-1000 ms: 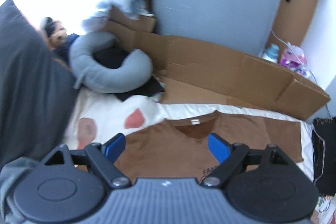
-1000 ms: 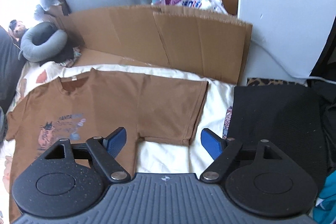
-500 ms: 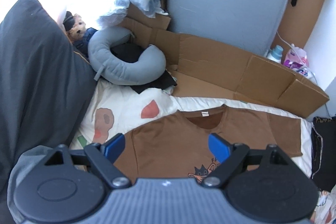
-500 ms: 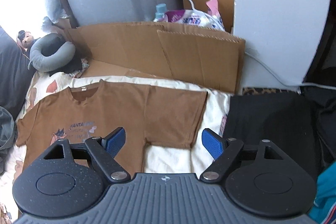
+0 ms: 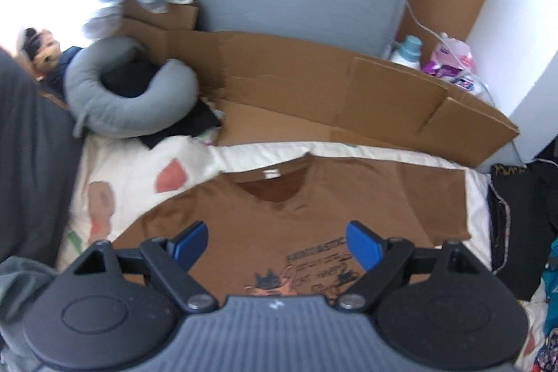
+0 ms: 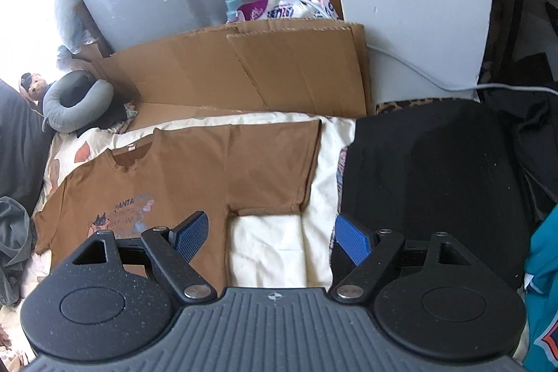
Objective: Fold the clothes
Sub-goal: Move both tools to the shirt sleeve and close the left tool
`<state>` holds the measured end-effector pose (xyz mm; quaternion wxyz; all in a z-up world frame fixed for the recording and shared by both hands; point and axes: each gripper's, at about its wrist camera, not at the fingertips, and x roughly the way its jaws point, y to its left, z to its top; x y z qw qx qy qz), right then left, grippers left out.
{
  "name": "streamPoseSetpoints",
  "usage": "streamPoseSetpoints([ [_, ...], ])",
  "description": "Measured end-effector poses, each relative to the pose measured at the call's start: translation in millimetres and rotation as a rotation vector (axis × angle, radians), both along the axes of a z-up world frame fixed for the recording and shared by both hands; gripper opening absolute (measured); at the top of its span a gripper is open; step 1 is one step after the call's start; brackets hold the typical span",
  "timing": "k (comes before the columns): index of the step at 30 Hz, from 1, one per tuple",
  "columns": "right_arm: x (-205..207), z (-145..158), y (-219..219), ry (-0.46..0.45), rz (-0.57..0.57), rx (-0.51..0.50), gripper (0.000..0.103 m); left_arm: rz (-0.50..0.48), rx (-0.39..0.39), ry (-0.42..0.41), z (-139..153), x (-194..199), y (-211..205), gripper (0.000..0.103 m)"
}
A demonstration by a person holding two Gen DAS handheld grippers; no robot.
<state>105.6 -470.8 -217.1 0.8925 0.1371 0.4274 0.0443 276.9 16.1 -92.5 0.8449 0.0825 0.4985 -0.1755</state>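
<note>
Lying flat on a cream bedsheet, a brown T-shirt is spread out with its front side up. Its neck hole points toward the far side of the bed, and a small white tag shows inside the collar. A cat drawing with some words is printed on the chest. One short sleeve stretches out to the right in the right wrist view, and the other sleeve reaches toward the left edge.

Above the chest of the shirt hangs the left gripper. Its two blue pads are far apart and nothing is between them. The right gripper hangs over the spot under the right sleeve, where the shirt's side meets the bare sheet. Its blue pads are also wide apart and hold nothing.

Behind the shirt stands a long sheet of brown cardboard, folded like a low wall. A grey neck pillow lies at the far left corner of the bed, with a small stuffed toy beside it. To the right of the shirt lies some black cloth, and a teal garment shows at the right edge.
</note>
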Motion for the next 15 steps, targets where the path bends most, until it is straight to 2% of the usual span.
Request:
streamPoseSetpoints([
  [5, -1, -12, -11, 0.006, -0.011, 0.03, 0.088, -0.018, -0.014, 0.017, -9, 8, -44, 0.088],
  [15, -2, -40, -25, 0.028, -0.046, 0.099, 0.094, -0.058, -0.043, 0.107, -78, -13, -113, 0.088],
])
